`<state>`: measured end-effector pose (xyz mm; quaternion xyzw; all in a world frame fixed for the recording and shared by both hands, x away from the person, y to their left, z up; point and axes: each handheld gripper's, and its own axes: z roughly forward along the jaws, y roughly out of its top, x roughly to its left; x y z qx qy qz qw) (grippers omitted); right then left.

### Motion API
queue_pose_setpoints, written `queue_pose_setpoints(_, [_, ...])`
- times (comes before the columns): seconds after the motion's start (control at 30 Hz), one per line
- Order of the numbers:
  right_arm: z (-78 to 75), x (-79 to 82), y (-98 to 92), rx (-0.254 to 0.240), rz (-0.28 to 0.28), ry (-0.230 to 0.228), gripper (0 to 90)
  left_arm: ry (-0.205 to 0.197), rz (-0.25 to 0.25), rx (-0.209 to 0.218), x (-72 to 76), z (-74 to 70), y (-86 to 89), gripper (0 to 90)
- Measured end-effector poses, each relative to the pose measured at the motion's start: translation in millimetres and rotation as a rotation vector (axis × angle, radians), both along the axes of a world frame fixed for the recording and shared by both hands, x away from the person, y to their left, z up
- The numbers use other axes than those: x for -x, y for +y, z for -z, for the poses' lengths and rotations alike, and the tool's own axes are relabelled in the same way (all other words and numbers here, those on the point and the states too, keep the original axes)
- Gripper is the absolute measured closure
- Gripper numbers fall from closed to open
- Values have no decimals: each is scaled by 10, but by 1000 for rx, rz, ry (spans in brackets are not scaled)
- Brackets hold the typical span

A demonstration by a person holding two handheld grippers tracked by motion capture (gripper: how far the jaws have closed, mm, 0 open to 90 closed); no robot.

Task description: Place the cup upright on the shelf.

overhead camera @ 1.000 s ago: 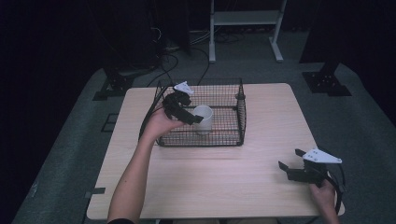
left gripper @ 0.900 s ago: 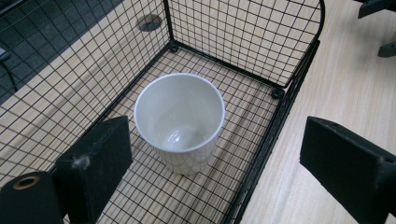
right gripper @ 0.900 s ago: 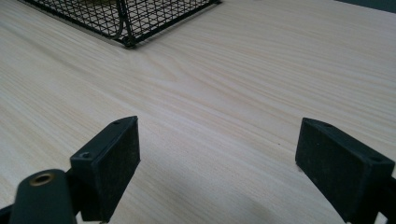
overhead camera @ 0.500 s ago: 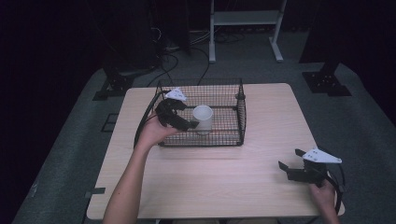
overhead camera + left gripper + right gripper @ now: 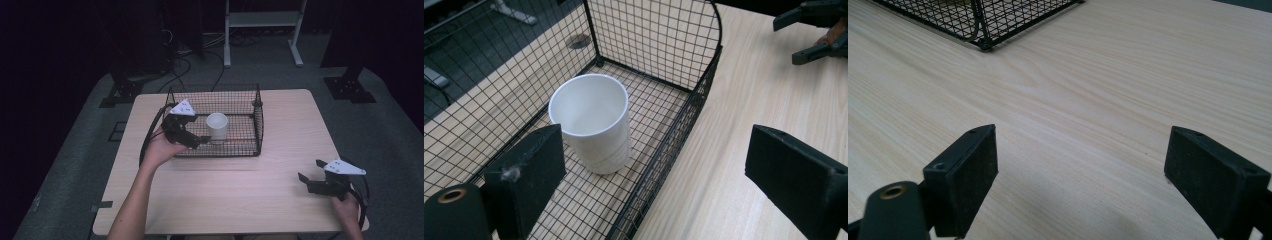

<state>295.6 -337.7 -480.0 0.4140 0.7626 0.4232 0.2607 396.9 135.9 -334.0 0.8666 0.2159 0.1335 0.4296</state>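
Note:
A white cup (image 5: 217, 126) stands upright inside a black wire basket (image 5: 259, 120) near the table's far side. My left gripper (image 5: 199, 141) hovers open at the basket's front left, a little left of the cup and not touching it. In the left gripper view the cup (image 5: 591, 120) stands ahead of the open left gripper (image 5: 659, 175), with one jaw over the basket (image 5: 649, 40) floor and the other over the table. My right gripper (image 5: 310, 171) rests open near the front right corner, and in the right gripper view this gripper (image 5: 1083, 175) has bare wood between its jaws.
The light wooden table (image 5: 240, 200) has free room in front of and right of the basket. The basket's corner (image 5: 983, 20) lies far ahead in the right gripper view. Dark floor, cables and a white frame (image 5: 262, 20) lie beyond the table.
My left gripper has drawn back to the left, away from the cup, which stays upright in the basket. The right gripper has not moved.

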Motion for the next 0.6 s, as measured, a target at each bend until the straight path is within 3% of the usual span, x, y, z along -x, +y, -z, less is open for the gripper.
queue_pose_setpoints(0.33, [0,2,3,1,0,-1,131,-19,10,26,202,56,37,84])
queue_pose_setpoints(0.6, [1,2,5,5,1,-2,131,-10,10,36,299,128,70,84])
